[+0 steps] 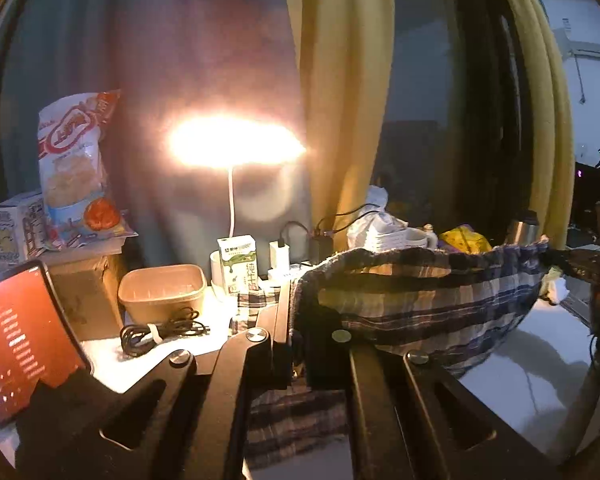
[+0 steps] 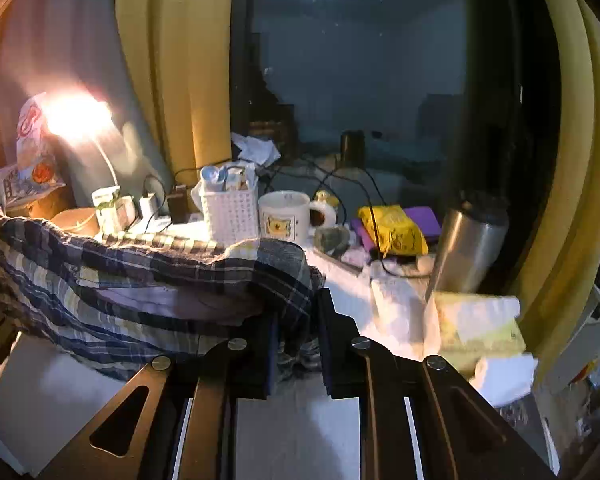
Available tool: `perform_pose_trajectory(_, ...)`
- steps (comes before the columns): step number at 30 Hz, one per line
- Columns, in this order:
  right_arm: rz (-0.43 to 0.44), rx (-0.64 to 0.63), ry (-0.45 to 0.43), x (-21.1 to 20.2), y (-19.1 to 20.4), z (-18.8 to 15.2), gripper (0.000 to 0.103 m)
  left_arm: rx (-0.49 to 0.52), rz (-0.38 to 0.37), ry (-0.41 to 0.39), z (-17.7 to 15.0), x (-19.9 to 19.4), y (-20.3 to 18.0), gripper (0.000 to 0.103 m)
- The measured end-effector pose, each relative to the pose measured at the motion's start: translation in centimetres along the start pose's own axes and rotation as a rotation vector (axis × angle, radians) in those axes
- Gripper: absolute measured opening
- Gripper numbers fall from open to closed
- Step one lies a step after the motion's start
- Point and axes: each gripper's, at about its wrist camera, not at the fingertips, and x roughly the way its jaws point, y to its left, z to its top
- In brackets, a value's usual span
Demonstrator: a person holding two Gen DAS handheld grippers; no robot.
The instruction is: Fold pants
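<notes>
The plaid pants (image 1: pixel 420 296) hang stretched in the air above the white table (image 1: pixel 540 340), sagging between the two grippers. In the left wrist view, my left gripper (image 1: pixel 298 312) is shut on one end of the waistband, and the cloth runs away to the right edge of the view, where its far end is held up. More plaid cloth hangs below the fingers. In the right wrist view, my right gripper (image 2: pixel 298 320) is shut on the other end of the pants (image 2: pixel 140 280). A bunch of cloth sits between its pads, and the rest stretches off to the left.
A lit lamp (image 1: pixel 236 140), snack bag (image 1: pixel 76 168), plastic tub (image 1: pixel 162 292), coiled cable (image 1: pixel 160 330), milk carton (image 1: pixel 240 264) and phone (image 1: pixel 20 340) crowd the left. Behind stand a white basket (image 2: pixel 230 216), mug (image 2: pixel 286 216), yellow packet (image 2: pixel 392 228), steel flask (image 2: pixel 472 248) and tissue pack (image 2: pixel 476 324).
</notes>
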Motion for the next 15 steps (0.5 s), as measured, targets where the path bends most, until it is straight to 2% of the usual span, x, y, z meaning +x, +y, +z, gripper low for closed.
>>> perform_pose_trajectory(2, -0.002, -0.006, -0.006, 0.7, 0.0, 0.7, 0.017, -0.014, 0.012, 0.032, 0.5, 1.3, 0.6, 0.002)
perform_pose_trajectory(11, -0.007, -0.018, -0.003, 5.9, 0.1, 3.5, 0.017, -0.020, 0.003, 0.055, 2.2, 7.8, 3.0, 0.002)
perform_pose_trajectory(15, -0.003, -0.019, 0.001, 8.1, 0.2, 4.3, 0.017, -0.025, 0.018, 0.108, 2.0, 11.1, 3.9, 0.002)
